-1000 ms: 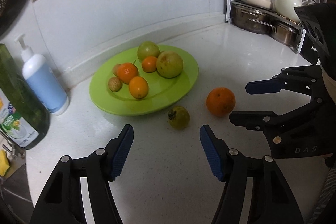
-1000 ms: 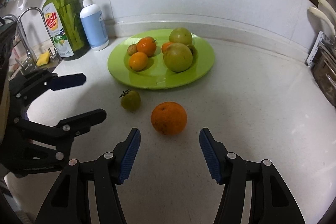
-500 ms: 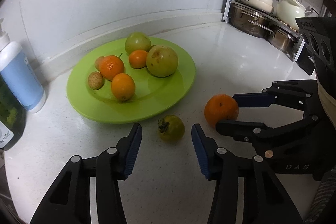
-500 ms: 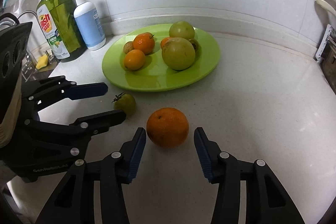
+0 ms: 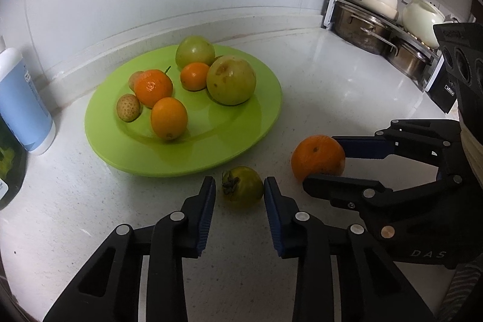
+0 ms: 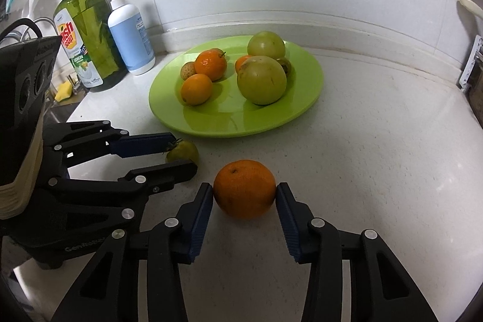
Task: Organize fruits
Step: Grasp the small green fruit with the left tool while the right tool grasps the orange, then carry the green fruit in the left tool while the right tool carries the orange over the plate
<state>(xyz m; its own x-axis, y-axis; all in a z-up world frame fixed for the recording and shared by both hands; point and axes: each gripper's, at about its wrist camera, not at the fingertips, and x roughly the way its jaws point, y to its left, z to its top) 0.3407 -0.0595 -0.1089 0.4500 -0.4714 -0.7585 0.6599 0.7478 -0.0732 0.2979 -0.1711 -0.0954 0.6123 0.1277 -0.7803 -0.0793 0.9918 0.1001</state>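
Note:
A green plate on the white counter holds several oranges and green fruits. A small green tomato lies on the counter just in front of the plate. My left gripper has its jaws around it, the right pad touching it, a small gap at the left. A loose orange lies to its right. My right gripper has both blue pads against its sides. Both fruits rest on the counter.
A green dish soap bottle and a white-blue pump bottle stand at the back left by the sink. A rack of pots stands at the back right. The wall runs behind the plate.
Both grippers moved forward and narrowed. The left jaws now sit around the green tomato and the right jaws around the loose orange.

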